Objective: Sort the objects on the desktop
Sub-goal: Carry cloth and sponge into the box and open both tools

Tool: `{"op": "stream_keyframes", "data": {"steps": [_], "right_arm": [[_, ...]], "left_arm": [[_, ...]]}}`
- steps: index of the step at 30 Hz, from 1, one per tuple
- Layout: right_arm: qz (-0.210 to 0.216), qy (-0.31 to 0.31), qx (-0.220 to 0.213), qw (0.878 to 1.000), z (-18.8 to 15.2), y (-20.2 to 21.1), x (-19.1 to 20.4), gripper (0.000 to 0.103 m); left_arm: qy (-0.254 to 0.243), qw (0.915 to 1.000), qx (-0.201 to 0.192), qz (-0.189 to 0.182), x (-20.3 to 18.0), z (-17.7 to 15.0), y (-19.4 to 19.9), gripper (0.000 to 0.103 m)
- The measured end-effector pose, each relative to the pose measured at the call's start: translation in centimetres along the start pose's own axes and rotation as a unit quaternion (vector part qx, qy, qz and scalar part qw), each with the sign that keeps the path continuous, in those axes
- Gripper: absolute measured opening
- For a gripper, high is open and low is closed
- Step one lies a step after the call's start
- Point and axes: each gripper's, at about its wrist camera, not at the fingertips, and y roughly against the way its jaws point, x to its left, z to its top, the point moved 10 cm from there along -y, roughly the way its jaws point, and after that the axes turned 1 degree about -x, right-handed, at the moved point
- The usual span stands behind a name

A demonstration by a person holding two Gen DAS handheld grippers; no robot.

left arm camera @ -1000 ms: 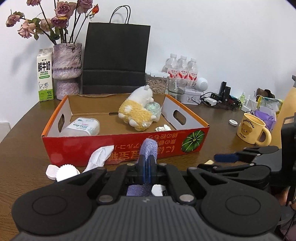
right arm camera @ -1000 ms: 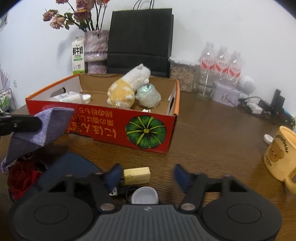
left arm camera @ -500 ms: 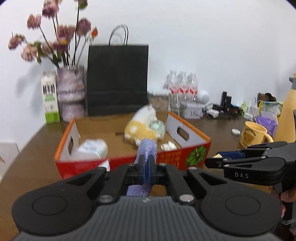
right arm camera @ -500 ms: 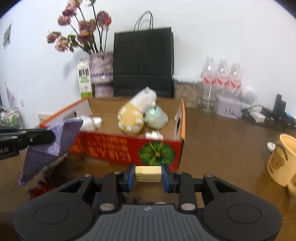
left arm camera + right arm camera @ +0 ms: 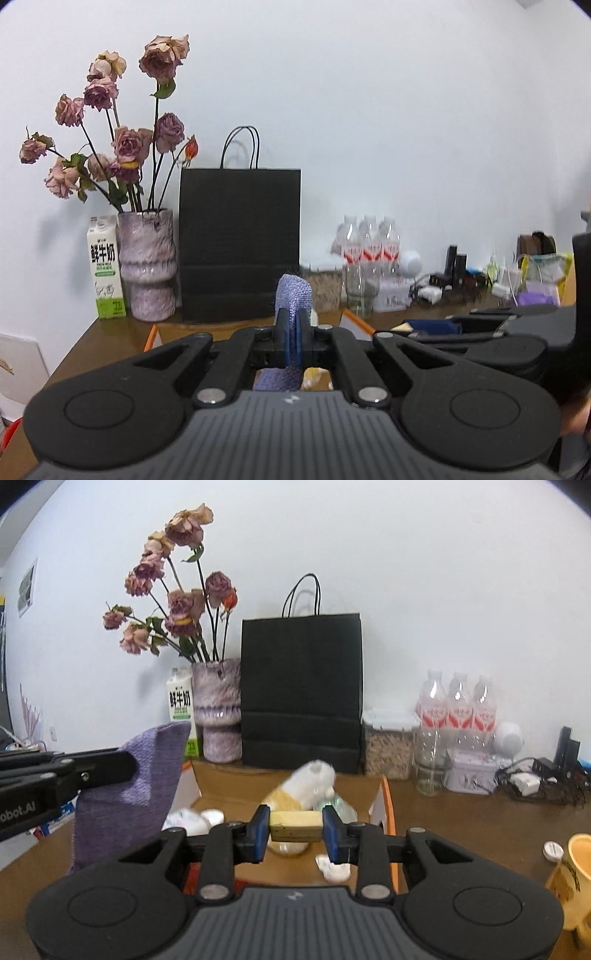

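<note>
Both loads are airborne over the orange-rimmed red cardboard box (image 5: 386, 805), so the risk is at release. The left gripper (image 5: 293, 334) is pressed together on a thin fold of the purple woven cloth (image 5: 136, 786); most of the fabric hangs free below the jaws, so it could drag over the box wall, or drape half outside if let go near the edge. The right gripper (image 5: 295, 827) pinches the pale yellow rectangular eraser-like block (image 5: 294, 825) by its two short ends only, held level; any twist could pop it out, probably bouncing off the white-and-yellow plush toy (image 5: 306, 786) already lying in the box. The block looks rigid, with a darker scuffed lower face. The cloth looks soft and coarse-knit, limp. The yellow bear mug (image 5: 574, 878) sits on the wooden desk right of the box, near a swing path.
</note>
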Motion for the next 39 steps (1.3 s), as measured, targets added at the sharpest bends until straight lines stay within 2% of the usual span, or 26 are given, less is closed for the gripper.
{"op": "stream_keyframes", "data": {"steps": [6, 13, 18, 24, 33, 36, 37, 38, 39], "right_arm": [[-0.001, 0.001, -0.004, 1.000, 1.0, -2.1, 0.6, 0.029], [-0.018, 0.010, 0.011, 1.000, 0.6, -5.9, 0.0, 0.029], [-0.027, 0.007, 0.039, 0.999, -1.3, -9.2, -0.9, 0.029], [-0.025, 0.001, 0.077, 0.997, -4.3, -11.3, -1.3, 0.029], [-0.023, 0.012, 0.093, 0.995, -5.6, -11.7, -0.7, 0.029], [-0.024, 0.014, 0.091, 0.995, -5.5, -11.6, -0.7, 0.029], [-0.025, 0.016, 0.092, 0.995, -5.5, -11.6, -0.6, 0.037], [-0.026, 0.015, 0.091, 0.995, -5.4, -11.5, -0.6, 0.054], [-0.038, 0.015, 0.088, 0.995, -5.3, -11.4, -0.9, 0.056]], "left_arm": [[-0.006, 0.9999, -0.015, 0.006, 0.5, 1.5, -2.1, 0.004], [-0.027, 0.9990, -0.012, 0.034, 1.9, 0.7, -5.9, 0.004], [-0.064, 0.9962, 0.011, 0.058, 2.2, -2.1, -8.9, 0.004], [-0.072, 0.9940, 0.072, 0.041, 1.9, -6.5, -11.5, 0.004], [-0.057, 0.9926, 0.098, 0.042, 2.5, -8.3, -12.1, 0.005], [-0.054, 0.9917, 0.105, 0.050, 2.7, -8.4, -12.1, 0.011], [-0.055, 0.9914, 0.107, 0.052, 2.7, -8.4, -12.1, 0.020], [-0.056, 0.9910, 0.107, 0.058, 2.8, -8.3, -12.0, 0.030], [-0.057, 0.9905, 0.103, 0.071, 3.2, -8.1, -11.9, 0.035]]}}
